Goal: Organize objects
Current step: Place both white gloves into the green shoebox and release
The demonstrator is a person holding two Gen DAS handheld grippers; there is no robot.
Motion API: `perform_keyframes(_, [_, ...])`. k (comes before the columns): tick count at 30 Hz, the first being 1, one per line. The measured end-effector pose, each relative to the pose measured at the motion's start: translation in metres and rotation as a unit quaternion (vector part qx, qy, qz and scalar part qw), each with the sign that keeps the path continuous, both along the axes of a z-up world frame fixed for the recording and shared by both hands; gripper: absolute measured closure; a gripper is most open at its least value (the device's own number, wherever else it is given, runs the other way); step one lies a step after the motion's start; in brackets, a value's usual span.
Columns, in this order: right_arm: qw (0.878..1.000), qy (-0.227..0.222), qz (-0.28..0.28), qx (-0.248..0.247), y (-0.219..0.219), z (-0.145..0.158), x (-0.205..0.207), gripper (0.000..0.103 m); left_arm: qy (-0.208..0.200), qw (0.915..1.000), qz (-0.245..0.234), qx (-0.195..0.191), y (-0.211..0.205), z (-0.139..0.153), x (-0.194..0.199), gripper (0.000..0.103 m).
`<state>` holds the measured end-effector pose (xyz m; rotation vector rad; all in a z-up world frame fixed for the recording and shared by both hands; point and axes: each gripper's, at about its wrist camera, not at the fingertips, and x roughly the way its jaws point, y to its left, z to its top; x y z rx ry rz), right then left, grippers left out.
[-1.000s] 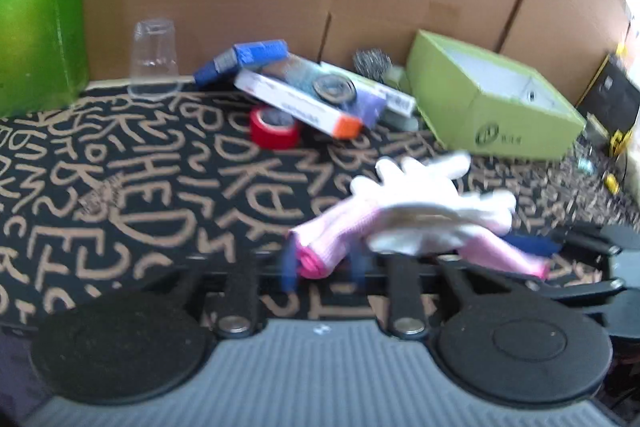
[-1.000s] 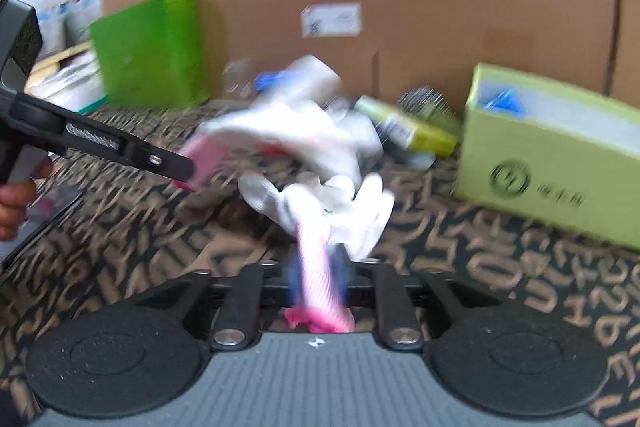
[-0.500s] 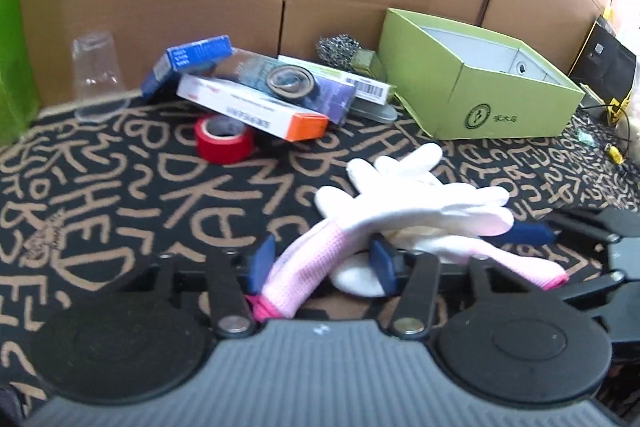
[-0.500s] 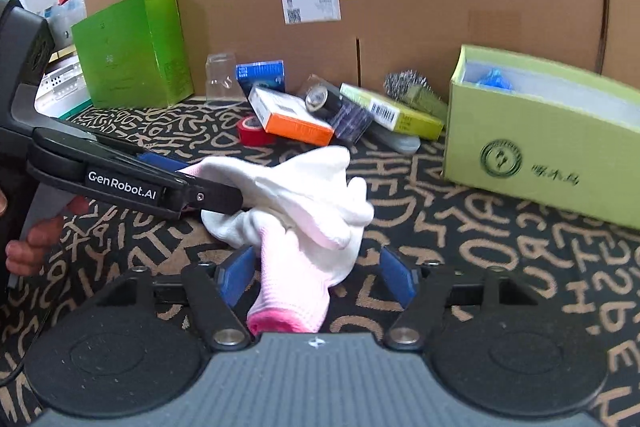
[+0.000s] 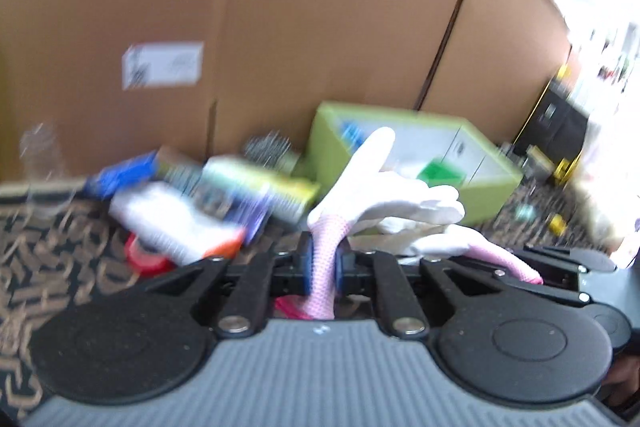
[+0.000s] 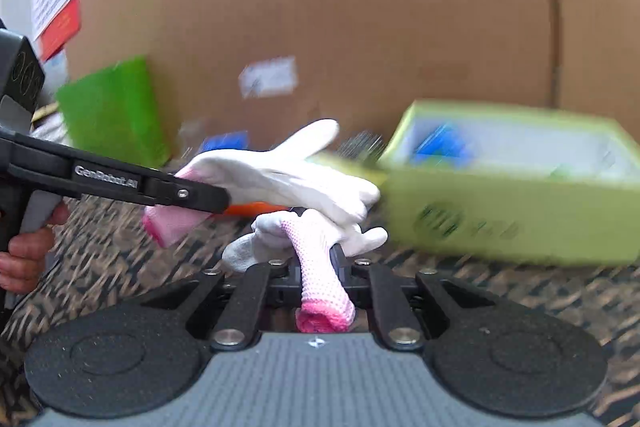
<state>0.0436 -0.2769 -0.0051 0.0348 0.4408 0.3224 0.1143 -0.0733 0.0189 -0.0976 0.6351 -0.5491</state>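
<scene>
Two white gloves with pink cuffs hang above the patterned mat. My left gripper (image 5: 323, 263) has its jaws closing tight on the cuff of one glove (image 5: 384, 195), and the pads press the fabric. From the right wrist, that upper glove (image 6: 280, 175) sticks out of the left gripper (image 6: 208, 199). The right gripper (image 6: 320, 267) is likewise closing hard on the cuff of the second glove (image 6: 316, 243), which droops under the first. In the left wrist view this lower glove (image 5: 460, 243) leads to the right gripper (image 5: 532, 275). An open light green box (image 5: 492, 167) (image 6: 500, 211) stands just beyond the gloves.
A blurred pile of small boxes (image 5: 208, 207), a red tape roll (image 5: 144, 259) and a clear cup (image 5: 40, 147) lie at the back left. A cardboard wall (image 5: 320, 27) closes the rear. A darker green box (image 6: 116, 111) stands far left. A person's hand (image 6: 24, 259) grips the left tool.
Both grippers went from open around the cuffs to clamped on them. The gloves rose off the mat and moved toward the light green box; the views now blur.
</scene>
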Motion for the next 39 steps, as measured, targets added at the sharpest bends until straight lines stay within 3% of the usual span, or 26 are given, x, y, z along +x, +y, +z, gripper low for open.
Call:
perform_keyframes(8, [0.990, -0.074, -0.119, -0.011, -0.060, 0.043, 0.024, 0.090, -0.020, 0.9988, -0.035, -0.027, -0.079, 0.038, 0.053, 0.093])
perform_keyframes(13, [0.977, -0.087, -0.195, -0.027, -0.094, 0.046, 0.061, 0.090, -0.008, 0.9992, -0.029, -0.025, -0.128, 0.027, 0.091, 0.093])
perform_keyframes(17, [0.966, -0.073, -0.244, -0.034, -0.119, 0.030, 0.096, 0.090, -0.005, 0.9996, -0.030, 0.000, -0.158, 0.006, 0.114, 0.092])
perform_keyframes(18, [0.965, -0.067, -0.250, -0.029, -0.125, 0.025, 0.103, 0.089, -0.006, 0.9994, -0.032, 0.007, -0.162, 0.000, 0.117, 0.088])
perform_keyframes(19, [0.965, -0.056, -0.255, -0.025, -0.131, 0.018, 0.112, 0.084, -0.007, 0.9994, -0.032, 0.012, -0.165, -0.005, 0.119, 0.070])
perform_keyframes(20, [0.966, -0.041, -0.254, -0.031, -0.134, 0.011, 0.121, 0.078, -0.006, 0.9995, -0.025, 0.016, -0.164, -0.010, 0.119, 0.037])
perform_keyframes(22, [0.966, -0.013, -0.250, -0.056, -0.134, -0.001, 0.133, 0.041, -0.021, 0.9998, 0.001, 0.005, -0.155, -0.015, 0.114, 0.010])
perform_keyframes(24, [0.967, -0.016, -0.240, -0.086, -0.131, -0.010, 0.132, 0.018, -0.033, 0.9993, 0.013, -0.007, -0.146, -0.017, 0.109, 0.006])
perform_keyframes(27, [0.963, -0.035, -0.246, -0.107, -0.127, -0.013, 0.125, 0.016, -0.021, 0.9995, 0.018, -0.014, -0.135, -0.016, 0.109, 0.002])
perform_keyframes(30, [0.962, -0.043, -0.256, -0.082, -0.134, 0.002, 0.116, 0.016, -0.025, 0.9989, 0.027, -0.030, -0.117, -0.005, 0.096, 0.000])
perform_keyframes(33, [0.962, -0.086, -0.254, -0.053, -0.129, 0.023, 0.091, 0.016, -0.032, 0.9981, 0.031, -0.043, -0.094, 0.004, 0.077, 0.000])
perform_keyframes(39, [0.967, -0.157, -0.201, -0.014, -0.091, 0.043, 0.040, 0.009, -0.002, 0.9956, 0.083, -0.044, -0.031, -0.004, 0.032, 0.000])
